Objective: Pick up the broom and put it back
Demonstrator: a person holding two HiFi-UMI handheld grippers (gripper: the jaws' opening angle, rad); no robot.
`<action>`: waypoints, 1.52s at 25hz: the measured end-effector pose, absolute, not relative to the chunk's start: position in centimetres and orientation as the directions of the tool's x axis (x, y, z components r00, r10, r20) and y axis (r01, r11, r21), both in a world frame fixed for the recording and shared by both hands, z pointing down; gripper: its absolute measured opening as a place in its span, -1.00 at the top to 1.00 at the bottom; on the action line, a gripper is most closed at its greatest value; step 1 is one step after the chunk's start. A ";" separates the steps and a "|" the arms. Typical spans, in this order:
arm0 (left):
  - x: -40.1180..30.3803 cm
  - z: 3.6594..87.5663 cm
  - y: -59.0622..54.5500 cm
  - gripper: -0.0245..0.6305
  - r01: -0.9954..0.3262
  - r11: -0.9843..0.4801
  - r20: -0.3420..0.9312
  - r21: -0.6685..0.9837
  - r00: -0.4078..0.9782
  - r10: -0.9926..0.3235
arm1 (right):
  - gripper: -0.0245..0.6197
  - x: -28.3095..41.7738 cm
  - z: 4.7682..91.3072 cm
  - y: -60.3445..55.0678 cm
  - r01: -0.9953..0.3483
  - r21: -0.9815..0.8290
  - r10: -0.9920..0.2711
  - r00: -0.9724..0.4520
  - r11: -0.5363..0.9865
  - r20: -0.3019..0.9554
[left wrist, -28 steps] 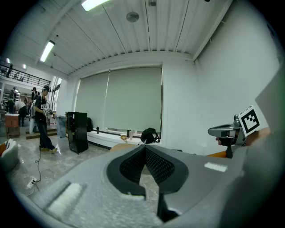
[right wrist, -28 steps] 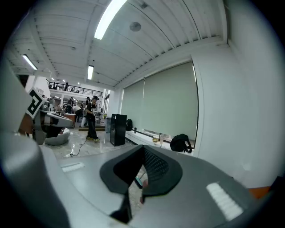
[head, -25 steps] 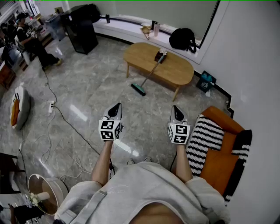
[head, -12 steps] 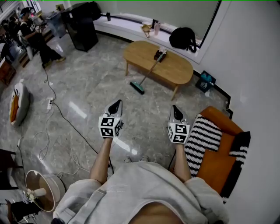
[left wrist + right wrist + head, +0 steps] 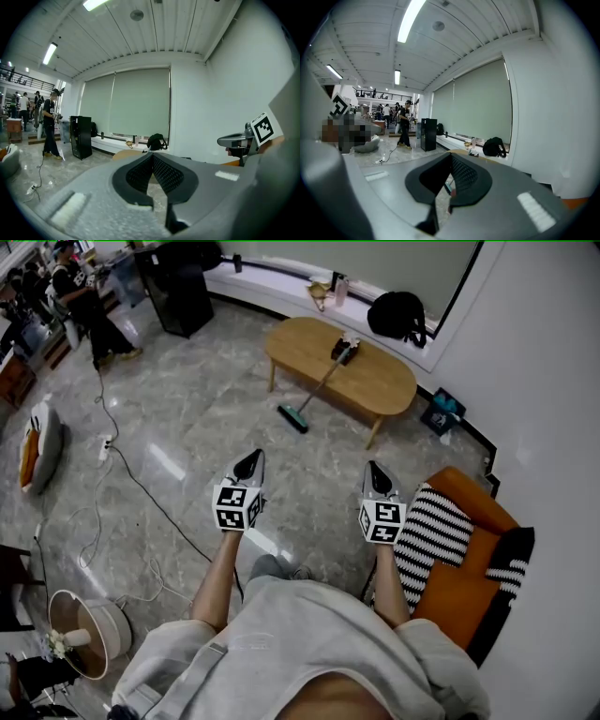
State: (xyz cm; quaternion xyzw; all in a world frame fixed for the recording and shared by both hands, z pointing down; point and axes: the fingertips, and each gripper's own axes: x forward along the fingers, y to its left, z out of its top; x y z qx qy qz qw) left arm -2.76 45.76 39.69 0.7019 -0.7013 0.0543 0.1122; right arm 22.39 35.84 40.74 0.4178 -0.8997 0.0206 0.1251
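Head view shows the left hand-held gripper point(image 5: 250, 463) and right hand-held gripper point(image 5: 376, 471) with jaws together, empty, well apart from the broom point(image 5: 317, 395) — leaning against the wooden table point(image 5: 389, 395), head on the floor point(image 5: 187, 418).

The floor point(image 5: 206, 418) lies open ahead as far as the broom point(image 5: 319, 389), whose head rests on the floor and whose handle leans on the near edge of the tabletop point(image 5: 384, 381). A cable point(image 5: 150, 496) winds over the floor's left part. At the floor's right edge an orange sofa point(image 5: 459, 592) with a striped cushion point(image 5: 436, 535) stands just beside the right gripper point(image 5: 376, 472).
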 end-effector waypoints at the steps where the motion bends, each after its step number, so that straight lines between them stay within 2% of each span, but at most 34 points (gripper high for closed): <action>1: -2.6 39.9 45.5 0.92 -0.997 0.009 0.237 0.083 0.011 -0.971 | 0.92 22.5 40.9 35.5 -0.756 0.066 -0.745 -0.621 0.652 0.245; 10: -3.7 41.2 41.7 0.92 -0.997 0.006 0.263 0.082 0.016 -0.965 | 0.92 20.9 42.1 31.8 -0.747 0.060 -0.731 -0.627 0.662 0.268; 20: -7.3 42.1 31.6 0.92 -0.994 -0.044 0.256 0.098 0.068 -0.964 | 0.92 16.5 42.4 23.0 -0.757 0.079 -0.744 -0.610 0.649 0.274; 38: -21.9 40.3 13.4 0.92 -0.990 -0.084 0.218 0.113 0.107 -0.970 | 0.92 2.6 39.6 5.6 -0.786 0.113 -0.785 -0.572 0.608 0.240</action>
